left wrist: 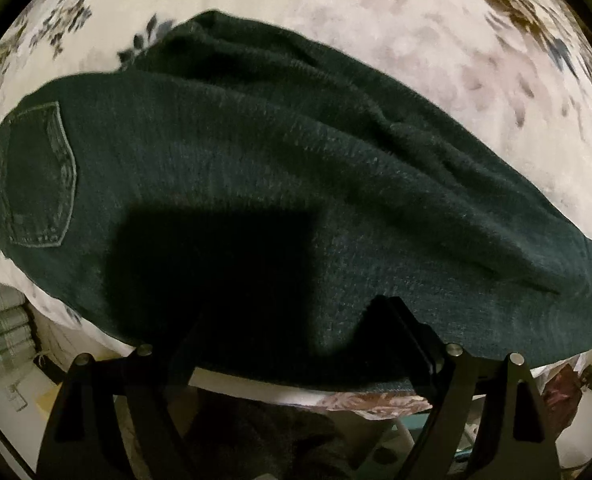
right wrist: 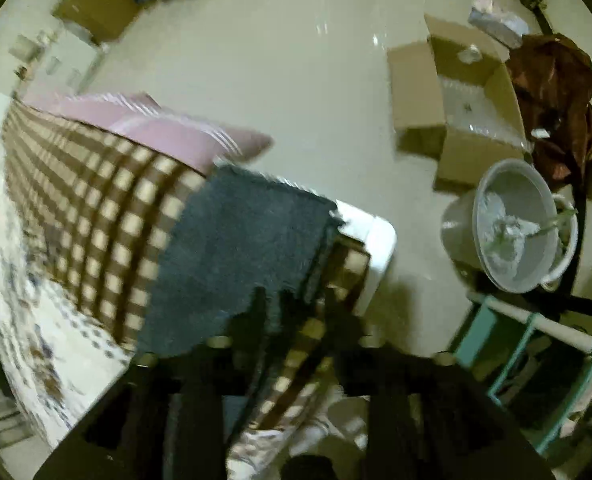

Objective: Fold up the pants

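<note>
Dark blue jeans (left wrist: 256, 168) lie across a floral bedsheet (left wrist: 435, 60), a back pocket (left wrist: 40, 176) at the left and the leg running to the right. My left gripper (left wrist: 292, 320) is low at the near edge of the jeans; its fingers are dark against the cloth, and the right finger (left wrist: 407, 328) rests on the denim. The jaws stand wide apart. In the right wrist view, blurred, my right gripper (right wrist: 296, 304) hovers over the end of a jeans leg (right wrist: 240, 248) at the bed's corner, fingers apart, with nothing between them.
A brown checked blanket (right wrist: 96, 208) and a pink striped pillow (right wrist: 156, 124) lie on the bed. On the floor are an open cardboard box (right wrist: 467, 92), a white bucket (right wrist: 515, 228) and a teal-and-white rack (right wrist: 535, 332).
</note>
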Motion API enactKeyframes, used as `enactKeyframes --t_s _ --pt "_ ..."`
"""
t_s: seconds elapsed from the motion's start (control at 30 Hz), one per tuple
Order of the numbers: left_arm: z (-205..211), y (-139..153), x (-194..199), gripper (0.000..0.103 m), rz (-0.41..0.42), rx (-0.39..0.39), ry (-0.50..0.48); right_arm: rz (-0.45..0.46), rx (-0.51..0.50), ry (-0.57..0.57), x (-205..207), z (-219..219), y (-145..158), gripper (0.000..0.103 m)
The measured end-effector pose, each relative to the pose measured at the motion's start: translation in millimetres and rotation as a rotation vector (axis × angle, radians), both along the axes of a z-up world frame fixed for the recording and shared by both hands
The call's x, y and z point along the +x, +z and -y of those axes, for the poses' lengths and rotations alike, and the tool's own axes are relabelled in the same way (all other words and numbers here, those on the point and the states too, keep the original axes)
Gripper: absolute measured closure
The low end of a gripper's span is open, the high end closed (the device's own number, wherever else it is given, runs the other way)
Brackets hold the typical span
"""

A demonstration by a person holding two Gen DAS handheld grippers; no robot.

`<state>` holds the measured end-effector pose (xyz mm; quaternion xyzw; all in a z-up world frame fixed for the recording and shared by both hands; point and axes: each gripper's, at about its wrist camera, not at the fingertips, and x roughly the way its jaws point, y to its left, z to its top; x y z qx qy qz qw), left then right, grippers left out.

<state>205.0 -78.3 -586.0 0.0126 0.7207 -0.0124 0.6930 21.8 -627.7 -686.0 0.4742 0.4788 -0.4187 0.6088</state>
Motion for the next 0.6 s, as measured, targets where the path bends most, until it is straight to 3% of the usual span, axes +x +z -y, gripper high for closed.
enactKeyframes --t_s 0.07,0.13,0.23,0.33,0.47,0.53,0.6 --pt "-3.2 3.8 -0.5 0.018 0.003 0.002 0.008 0.002 0.035 0.026 9.6 -14.8 5.6 0.067" --pt "-12.7 12.5 -0.4 0.018 0.017 0.003 0.031 0.016 0.114 0.147 43.9 -46.3 9.2 0.066" --pt "-39.8 22.3 1.6 0.018 0.036 0.016 0.084 0.060 0.227 0.407 113.5 -112.7 8.9 0.047" --pt "-73.0 24.1 7.1 0.018 0.058 0.042 0.136 0.103 0.344 0.707 192.7 -208.0 2.1 0.046" --pt "-122.1 9.5 10.3 0.018 0.055 0.098 0.202 0.135 0.452 0.977 275.8 -327.0 -5.9 0.046" --pt "-144.3 -2.3 9.7 0.018 0.034 0.111 0.231 0.126 0.450 1.100 309.2 -383.8 -16.0 0.046" --pt "-162.7 -12.4 5.7 0.017 -0.001 0.075 0.263 0.090 0.435 1.228 338.7 -440.5 -27.6 0.046"
